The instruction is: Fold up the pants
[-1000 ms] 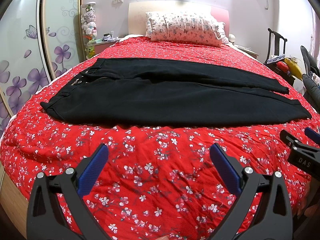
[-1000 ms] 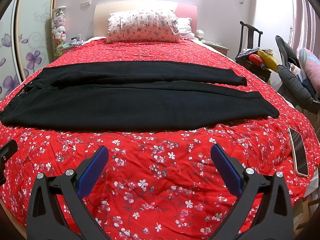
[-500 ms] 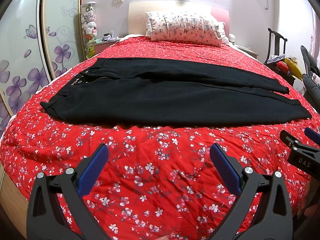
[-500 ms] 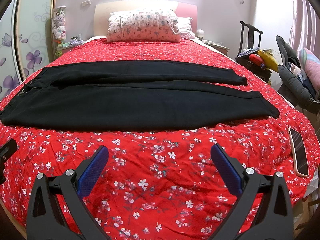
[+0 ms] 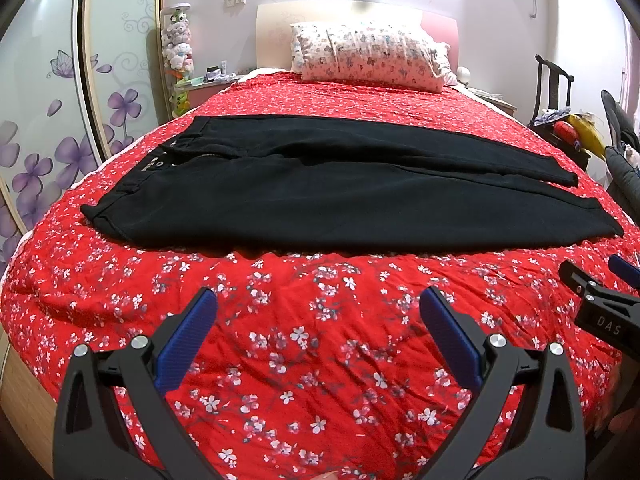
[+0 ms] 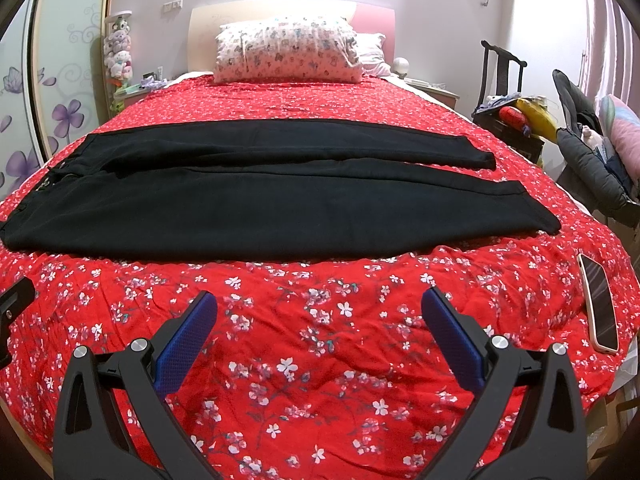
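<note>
Black pants [image 5: 320,196] lie flat across the red floral bed, waistband at the left, both legs running right, side by side. They show in the right wrist view too [image 6: 272,200]. My left gripper [image 5: 318,304] is open and empty, hovering over the bedspread in front of the pants' near edge. My right gripper [image 6: 320,304] is open and empty, also short of the pants; it shows at the right edge of the left wrist view [image 5: 600,300].
A phone [image 6: 600,304] lies on the bed's right front edge. A floral pillow [image 6: 288,50] sits at the headboard. A chair with clutter [image 6: 516,112] stands right of the bed. A wardrobe with purple flowers [image 5: 60,120] is at the left.
</note>
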{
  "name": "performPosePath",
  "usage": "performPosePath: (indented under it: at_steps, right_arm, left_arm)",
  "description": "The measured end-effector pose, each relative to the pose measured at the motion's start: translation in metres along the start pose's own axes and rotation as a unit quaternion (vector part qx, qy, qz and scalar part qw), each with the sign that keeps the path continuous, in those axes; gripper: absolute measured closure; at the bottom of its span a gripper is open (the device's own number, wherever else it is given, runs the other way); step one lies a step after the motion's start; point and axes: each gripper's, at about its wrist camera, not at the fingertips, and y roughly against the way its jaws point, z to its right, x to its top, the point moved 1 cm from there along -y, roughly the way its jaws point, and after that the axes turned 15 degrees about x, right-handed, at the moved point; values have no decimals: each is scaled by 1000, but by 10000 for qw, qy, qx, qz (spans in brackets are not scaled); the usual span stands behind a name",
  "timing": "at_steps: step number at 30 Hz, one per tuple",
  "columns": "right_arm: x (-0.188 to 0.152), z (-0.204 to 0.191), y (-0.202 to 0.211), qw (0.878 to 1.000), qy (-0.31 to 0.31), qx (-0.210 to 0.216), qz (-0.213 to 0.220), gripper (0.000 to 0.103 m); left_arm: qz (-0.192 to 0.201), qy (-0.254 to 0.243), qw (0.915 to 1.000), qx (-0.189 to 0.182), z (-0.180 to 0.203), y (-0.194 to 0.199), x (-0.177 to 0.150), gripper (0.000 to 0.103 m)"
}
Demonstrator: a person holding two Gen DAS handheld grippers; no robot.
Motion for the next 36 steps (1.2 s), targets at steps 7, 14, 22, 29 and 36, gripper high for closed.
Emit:
performPosePath:
  at_steps: [7, 14, 22, 29, 36]
  right_arm:
    - [0, 0, 0, 10000, -7, 3, -4, 1]
    - [0, 0, -1, 10000, -10, 5, -4, 1]
    - [0, 0, 0, 10000, -13, 9, -8, 1]
    - [1, -2, -4, 9999, -80, 60, 27, 1]
    - [12, 30, 5, 9978, -544, 368, 86, 1]
  left_arm:
    - [-1, -3, 10000, 3, 0, 0, 0, 2]
    - [-12, -3, 10000, -3, 1, -2, -1, 2]
    - [-13, -2, 10000, -4, 1, -2, -2, 2]
    - [-19, -28, 10000, -15, 5, -5, -5, 2]
    - [-111, 66, 9998, -160, 5, -16, 5, 2]
